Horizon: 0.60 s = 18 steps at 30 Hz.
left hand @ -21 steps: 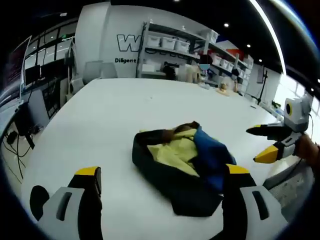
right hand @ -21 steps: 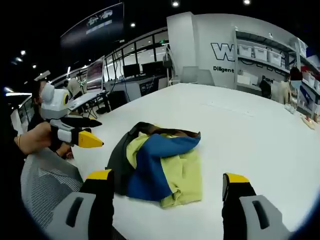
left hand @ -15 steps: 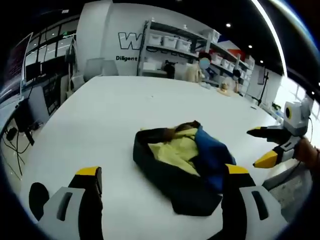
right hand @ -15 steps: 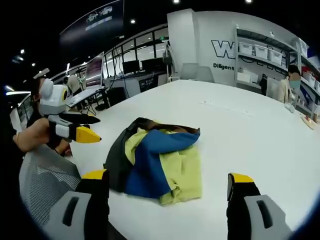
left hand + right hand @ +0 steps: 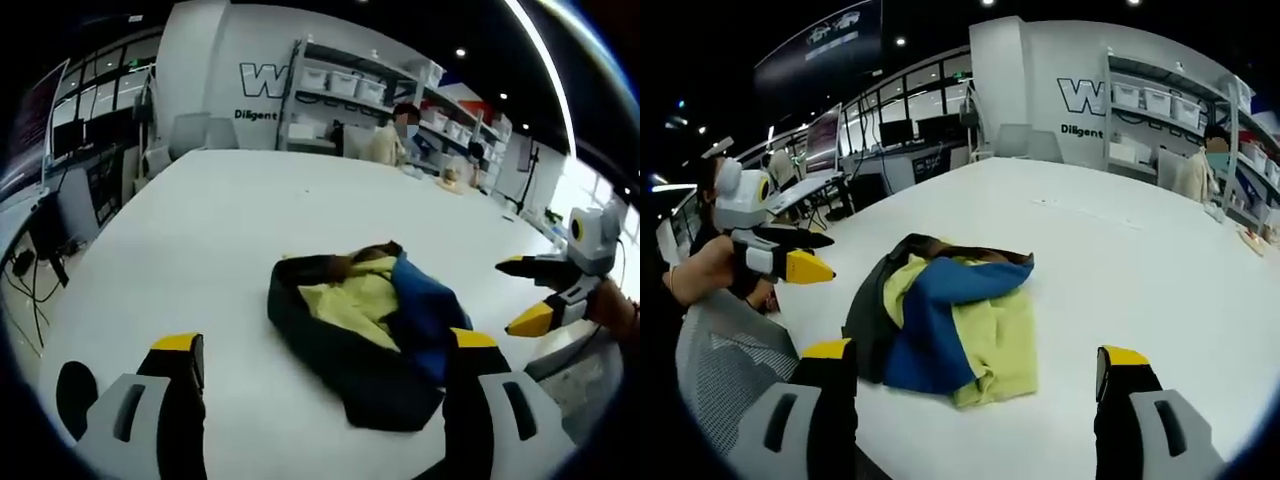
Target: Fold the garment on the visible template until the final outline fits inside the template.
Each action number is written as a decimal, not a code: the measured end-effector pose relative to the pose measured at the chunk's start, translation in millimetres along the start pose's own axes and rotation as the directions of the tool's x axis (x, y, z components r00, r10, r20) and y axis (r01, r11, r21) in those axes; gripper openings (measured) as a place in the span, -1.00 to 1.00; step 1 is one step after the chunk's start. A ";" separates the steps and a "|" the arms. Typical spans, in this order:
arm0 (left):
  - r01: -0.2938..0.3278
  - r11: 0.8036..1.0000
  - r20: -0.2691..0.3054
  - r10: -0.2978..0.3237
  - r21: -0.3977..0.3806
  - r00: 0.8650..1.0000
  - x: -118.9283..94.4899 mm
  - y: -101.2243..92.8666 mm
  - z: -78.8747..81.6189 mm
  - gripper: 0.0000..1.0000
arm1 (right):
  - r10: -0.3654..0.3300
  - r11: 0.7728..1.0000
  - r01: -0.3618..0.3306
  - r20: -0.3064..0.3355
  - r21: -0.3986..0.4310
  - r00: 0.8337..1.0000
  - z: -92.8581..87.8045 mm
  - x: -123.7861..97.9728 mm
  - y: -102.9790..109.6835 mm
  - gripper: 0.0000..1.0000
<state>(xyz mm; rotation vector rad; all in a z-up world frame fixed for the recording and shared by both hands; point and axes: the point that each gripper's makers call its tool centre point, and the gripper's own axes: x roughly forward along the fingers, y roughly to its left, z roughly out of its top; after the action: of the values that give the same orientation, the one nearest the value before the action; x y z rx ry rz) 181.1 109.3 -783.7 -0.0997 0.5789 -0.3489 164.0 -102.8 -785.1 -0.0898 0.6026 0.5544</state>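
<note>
Nothing moved, one garment (image 5: 375, 335), two grippers (image 5: 325, 350) (image 5: 975, 360)

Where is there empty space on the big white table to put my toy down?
The white table is bare beyond the crumpled yellow, blue and black garment, toward the shelves, and beside it on both sides. The near edge is crowded: garment plus both open tools.

The garment (image 5: 375, 330) (image 5: 945, 320) lies crumpled in a loose heap on the white table (image 5: 200, 240) (image 5: 1120, 260), near the edge closest to the person. Black, yellow and blue panels overlap, the blue fold draped across the yellow.
</note>
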 end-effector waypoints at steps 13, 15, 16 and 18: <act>-0.007 1.000 -0.018 0.007 0.003 1.000 0.6 2.6 -3.2 0.88 | -0.018 1.000 0.017 -0.034 -0.024 0.999 -6.2 1.4 -2.2 0.98; -0.020 1.000 -0.017 0.020 0.016 1.000 -0.1 5.0 -2.4 0.87 | -0.026 0.999 0.025 -0.029 -0.022 0.999 -5.3 1.0 -4.2 0.98; -0.024 1.000 -0.017 0.024 0.018 1.000 -0.3 5.6 -2.3 0.87 | -0.027 0.999 0.026 -0.028 -0.020 0.999 -5.1 0.9 -4.5 0.98; -0.020 1.000 -0.018 0.021 0.012 1.000 -0.1 4.9 -2.6 0.87 | -0.029 0.999 0.028 -0.027 -0.016 0.999 -4.9 0.7 -5.3 0.98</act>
<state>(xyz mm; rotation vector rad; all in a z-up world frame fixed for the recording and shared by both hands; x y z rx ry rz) 181.1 114.0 -786.7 -0.0788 0.5955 -0.3336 164.8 -108.2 -790.0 -0.1205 0.6229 0.5311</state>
